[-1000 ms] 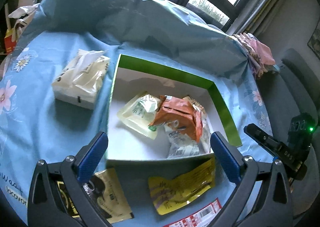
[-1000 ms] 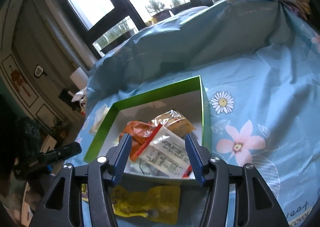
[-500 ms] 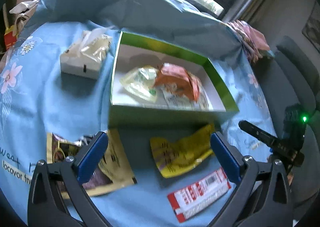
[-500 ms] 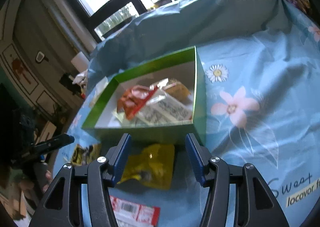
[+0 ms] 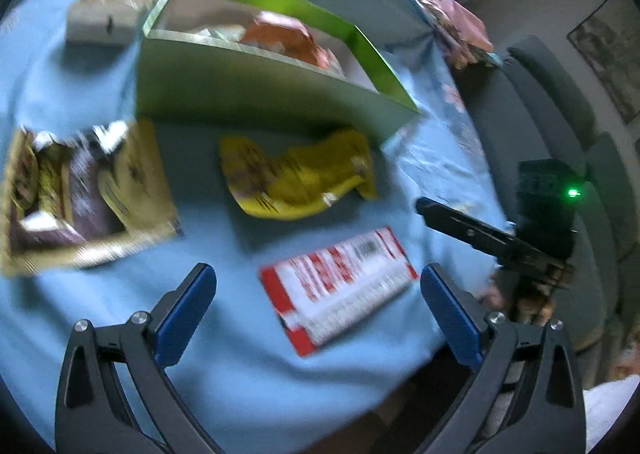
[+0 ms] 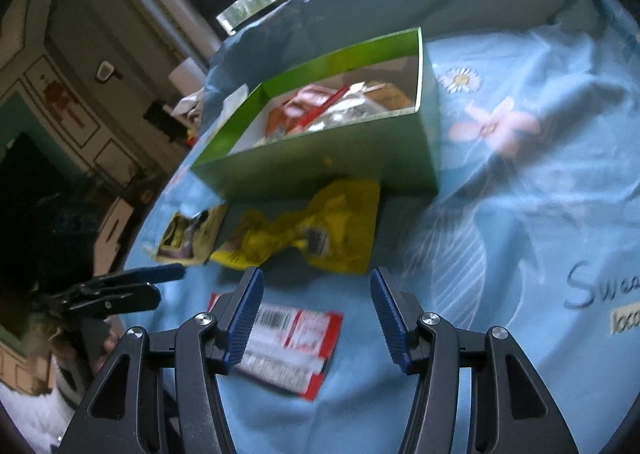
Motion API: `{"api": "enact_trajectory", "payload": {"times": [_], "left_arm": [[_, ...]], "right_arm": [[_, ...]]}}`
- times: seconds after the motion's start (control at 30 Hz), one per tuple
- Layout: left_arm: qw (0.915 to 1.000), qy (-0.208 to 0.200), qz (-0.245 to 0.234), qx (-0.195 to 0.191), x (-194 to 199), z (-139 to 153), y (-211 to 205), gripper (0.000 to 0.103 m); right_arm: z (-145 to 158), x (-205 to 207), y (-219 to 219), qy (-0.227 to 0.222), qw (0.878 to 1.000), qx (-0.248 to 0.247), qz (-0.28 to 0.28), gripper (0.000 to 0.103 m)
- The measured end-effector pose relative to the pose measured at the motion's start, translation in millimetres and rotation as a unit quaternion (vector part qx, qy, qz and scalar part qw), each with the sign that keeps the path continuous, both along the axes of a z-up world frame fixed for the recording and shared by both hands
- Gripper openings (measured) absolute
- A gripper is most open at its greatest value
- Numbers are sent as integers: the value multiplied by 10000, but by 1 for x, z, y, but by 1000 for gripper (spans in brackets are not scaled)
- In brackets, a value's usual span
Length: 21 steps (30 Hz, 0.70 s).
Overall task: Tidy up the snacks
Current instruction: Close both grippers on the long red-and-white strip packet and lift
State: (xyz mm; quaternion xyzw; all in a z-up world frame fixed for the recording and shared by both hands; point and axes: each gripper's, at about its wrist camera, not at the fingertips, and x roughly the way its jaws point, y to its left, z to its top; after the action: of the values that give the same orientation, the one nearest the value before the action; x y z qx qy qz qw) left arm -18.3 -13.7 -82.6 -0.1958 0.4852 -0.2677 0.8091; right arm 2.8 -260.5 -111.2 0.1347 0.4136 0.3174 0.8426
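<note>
A green box [image 5: 256, 94] [image 6: 320, 162] holds several snack packets, an orange one [image 5: 280, 38] on top. In front of it on the blue cloth lie a yellow packet [image 5: 296, 178] [image 6: 312, 230], a red and white packet [image 5: 340, 286] [image 6: 292, 346] and a tan and brown packet [image 5: 80, 190] [image 6: 188, 234]. My left gripper [image 5: 316, 314] is open and empty above the red and white packet. My right gripper [image 6: 316, 318] is open and empty, just behind the yellow packet and over the red and white packet's right end.
A white tissue pack [image 5: 108, 14] lies left of the box. The flowered blue cloth [image 6: 520, 214] covers a round table. The table's near edge [image 5: 360, 406] is close below. Folded pink cloth [image 5: 460, 18] lies at the far right, and grey chairs [image 5: 560, 114] stand beyond.
Both grippers have pulled back from the box toward the table's near edge. The right gripper has let go of a packet into the box and now stands wider open. The loose packets have come into view.
</note>
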Motion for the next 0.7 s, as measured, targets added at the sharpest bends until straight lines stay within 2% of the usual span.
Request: {"api": "enact_trajectory", "payload": {"times": [0.17, 0.37, 0.47, 0.6, 0.7], "left_arm": [[9989, 298, -190, -323, -11, -7, -5, 103], [9977, 382, -205, -518, -17, -8, -3, 102], [9960, 473, -209, -723, -16, -11, 0, 102], [9933, 587, -201, -974, -12, -12, 6, 102], [9923, 626, -203, -1048, -11, -12, 7, 102]], "right_arm": [[-10, -13, 0, 214, 9994, 162, 230, 56], [-22, -21, 8, 395, 9981, 144, 445, 56], [-25, -20, 8, 479, 9978, 179, 423, 56], [-30, -13, -1, 768, 9952, 504, 347, 56], [-30, -14, -3, 830, 9947, 536, 277, 56]]}}
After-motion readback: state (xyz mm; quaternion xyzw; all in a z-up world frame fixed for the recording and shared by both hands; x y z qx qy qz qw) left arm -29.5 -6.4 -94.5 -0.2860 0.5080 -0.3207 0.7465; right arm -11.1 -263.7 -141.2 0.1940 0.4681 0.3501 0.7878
